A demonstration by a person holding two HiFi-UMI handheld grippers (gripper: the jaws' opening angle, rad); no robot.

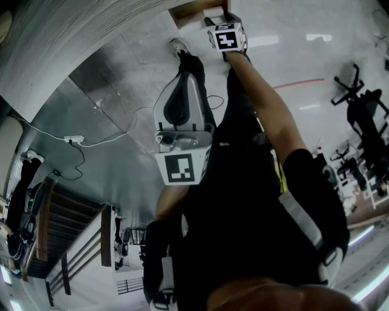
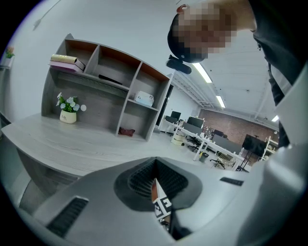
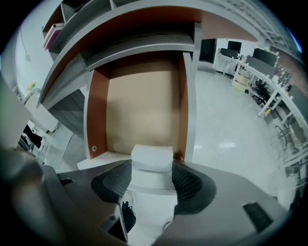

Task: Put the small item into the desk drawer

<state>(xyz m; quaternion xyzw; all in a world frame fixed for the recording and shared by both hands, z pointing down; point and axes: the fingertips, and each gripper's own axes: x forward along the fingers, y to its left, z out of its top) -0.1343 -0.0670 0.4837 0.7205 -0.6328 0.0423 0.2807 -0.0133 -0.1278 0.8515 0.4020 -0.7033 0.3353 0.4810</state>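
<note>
A small white padded item [image 3: 151, 161] is pinched between the jaws of my right gripper [image 3: 152, 169]. It hangs over the front edge of the open desk drawer [image 3: 144, 103], whose beige bottom shows bare. In the head view the right gripper [image 1: 222, 19] is stretched far forward at the drawer [image 1: 191, 11]. My left gripper [image 1: 187, 79] is held close to the body with its jaws together. In the left gripper view the left gripper [image 2: 155, 167] points up over the grey desk top [image 2: 72, 144] and holds nothing.
A shelf unit [image 2: 108, 91] stands on the desk with books [image 2: 65, 61], a flower pot [image 2: 68, 115] and a small box [image 2: 144, 98]. A power strip with cable [image 1: 73, 140] lies on the floor. Office chairs [image 1: 358, 103] stand to the right. The person's shoe [image 1: 178, 45] is by the drawer.
</note>
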